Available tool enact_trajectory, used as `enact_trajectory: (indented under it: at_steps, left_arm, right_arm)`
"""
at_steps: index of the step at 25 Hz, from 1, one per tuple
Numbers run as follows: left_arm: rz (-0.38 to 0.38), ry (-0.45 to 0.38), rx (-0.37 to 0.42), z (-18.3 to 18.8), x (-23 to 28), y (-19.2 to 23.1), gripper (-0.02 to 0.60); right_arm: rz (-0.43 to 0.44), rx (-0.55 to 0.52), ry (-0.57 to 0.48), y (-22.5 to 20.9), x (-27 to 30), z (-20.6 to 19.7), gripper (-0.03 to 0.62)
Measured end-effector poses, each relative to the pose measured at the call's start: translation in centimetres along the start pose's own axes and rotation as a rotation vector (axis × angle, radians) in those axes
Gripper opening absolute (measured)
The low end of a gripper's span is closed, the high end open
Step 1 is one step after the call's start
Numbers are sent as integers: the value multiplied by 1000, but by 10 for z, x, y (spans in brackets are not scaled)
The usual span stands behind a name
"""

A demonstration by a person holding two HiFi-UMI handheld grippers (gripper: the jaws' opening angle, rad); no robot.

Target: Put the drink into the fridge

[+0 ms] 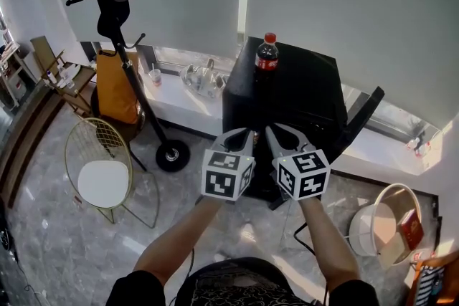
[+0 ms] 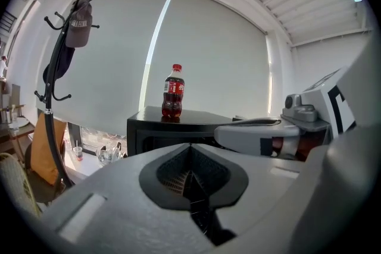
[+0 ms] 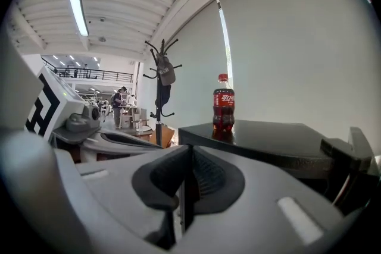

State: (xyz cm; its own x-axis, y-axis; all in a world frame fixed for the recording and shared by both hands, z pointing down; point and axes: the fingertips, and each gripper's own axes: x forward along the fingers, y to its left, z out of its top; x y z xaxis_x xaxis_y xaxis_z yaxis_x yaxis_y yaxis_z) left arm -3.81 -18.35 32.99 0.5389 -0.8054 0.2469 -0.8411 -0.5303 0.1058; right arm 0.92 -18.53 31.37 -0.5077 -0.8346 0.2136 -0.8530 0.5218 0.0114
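A cola bottle (image 1: 267, 52) with a red cap and label stands upright on the far left corner of a small black fridge (image 1: 301, 93). The bottle (image 2: 173, 92) shows ahead of the left gripper view, and the bottle (image 3: 224, 102) ahead of the right gripper view, on the fridge top (image 3: 268, 134). My left gripper (image 1: 242, 140) and right gripper (image 1: 278, 134) are side by side in front of the fridge, below the bottle. Both have their jaws shut with nothing between them. The fridge door looks closed.
A black coat stand (image 1: 122, 39) with a cap stands left of the fridge. A wire chair (image 1: 104, 172) with a white seat is at the left. A white bin (image 1: 387, 222) sits at the right. A low windowsill (image 1: 183, 93) with cups runs behind.
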Motion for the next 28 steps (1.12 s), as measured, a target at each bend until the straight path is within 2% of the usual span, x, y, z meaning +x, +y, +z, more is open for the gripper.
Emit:
enact_trajectory:
  at_steps: [11, 20, 28]
  left_arm:
    - [7, -35, 49, 47, 27, 11, 5]
    - [16, -56, 59, 74, 53, 30, 5]
    - [27, -78, 67, 91, 76, 47, 5]
  right_arm:
    - [11, -22, -31, -31, 24, 46, 52]
    - [31, -16, -45, -57, 64, 78, 135]
    - [33, 31, -33, -83, 104, 90, 280]
